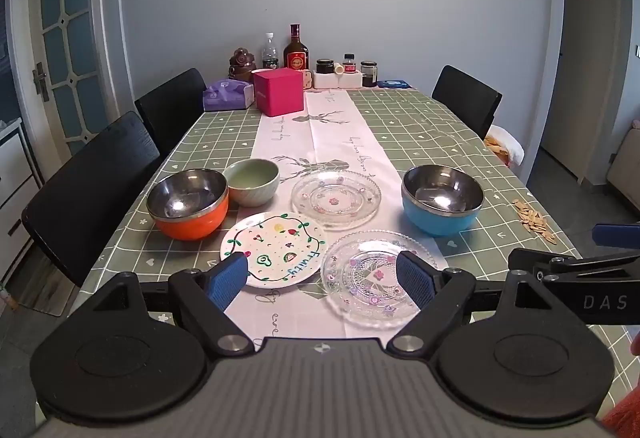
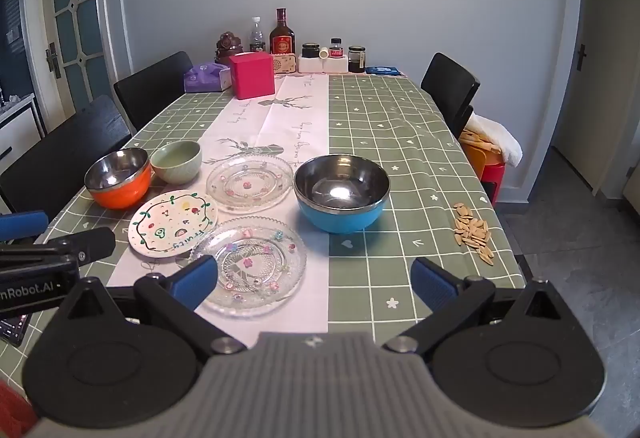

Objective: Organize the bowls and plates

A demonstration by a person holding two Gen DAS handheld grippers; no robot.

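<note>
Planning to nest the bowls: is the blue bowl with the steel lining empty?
Empty. The blue steel-lined bowl stands upright, and its shiny inside shows only reflections in both wrist views.

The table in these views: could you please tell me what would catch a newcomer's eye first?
Probably the orange bowl at the left and the blue bowl at the right, both steel-lined. Between them lie two clear glass plates and a white fruit-painted plate, with a pink box at the far end.

On the table [image 1: 440,126], two bowls [image 1: 188,204] [image 1: 251,182] sit at centre left, a third bowl [image 1: 442,200] at centre right. Three plates [image 1: 336,204] [image 1: 274,250] [image 1: 376,284] lie between them, bottles [image 1: 296,48] at upper centre.
</note>
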